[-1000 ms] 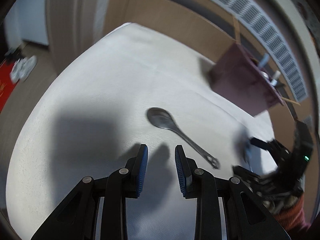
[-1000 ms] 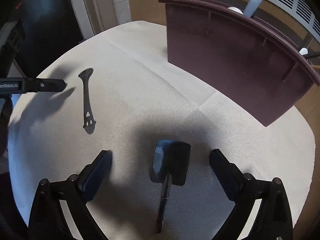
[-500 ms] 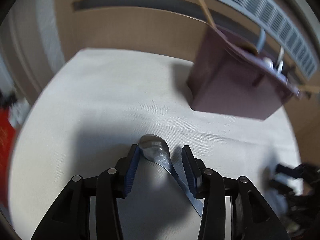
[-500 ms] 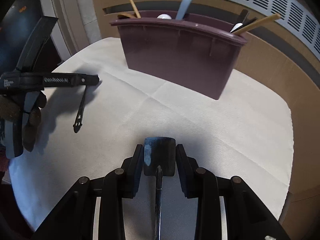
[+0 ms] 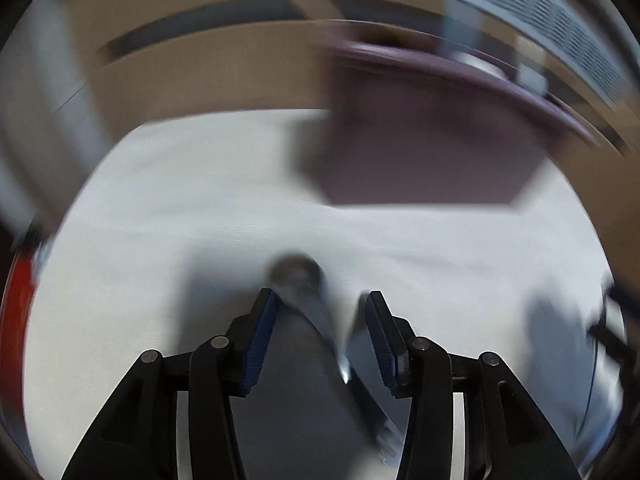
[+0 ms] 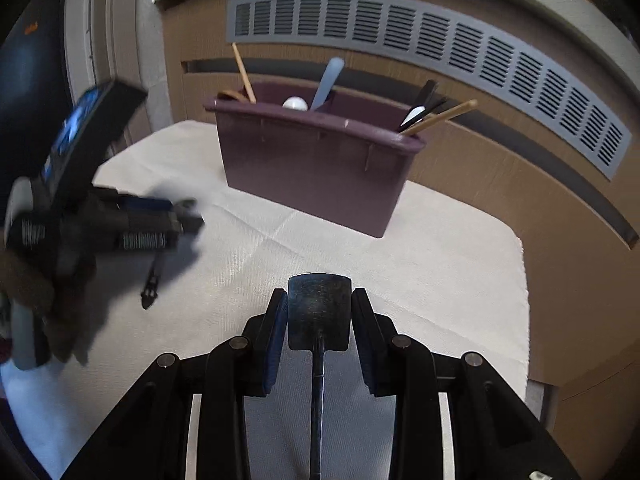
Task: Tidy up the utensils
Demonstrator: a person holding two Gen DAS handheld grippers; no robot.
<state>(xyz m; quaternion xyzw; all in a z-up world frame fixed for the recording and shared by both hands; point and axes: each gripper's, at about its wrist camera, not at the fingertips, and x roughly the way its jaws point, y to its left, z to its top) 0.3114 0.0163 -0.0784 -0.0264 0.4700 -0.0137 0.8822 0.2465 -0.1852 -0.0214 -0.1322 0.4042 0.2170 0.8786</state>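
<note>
My right gripper [image 6: 319, 300] is shut on a dark flat spatula [image 6: 319, 310] and holds it above the white cloth [image 6: 440, 264], its handle running back under the camera. A maroon utensil caddy [image 6: 316, 164] with several utensils stands ahead of it. The left wrist view is blurred by motion. My left gripper [image 5: 320, 300] has its fingers a little apart around a metal spoon [image 5: 298, 276], whose bowl pokes out ahead; whether the pads grip it I cannot tell. The caddy [image 5: 424, 148] is ahead to the right. In the right wrist view the left gripper [image 6: 120, 224] is at the left, the spoon handle [image 6: 150, 288] hanging below it.
The cloth covers a table that ends at a brown wall with a grey vent grille [image 6: 440, 44]. The cloth's right edge [image 6: 524, 280] is near. A red patch [image 5: 18, 300] shows at far left on the floor.
My right gripper closed on the spatula and lifted it. My left gripper came down around the spoon and moves toward the caddy; the spoon now hangs off the cloth.
</note>
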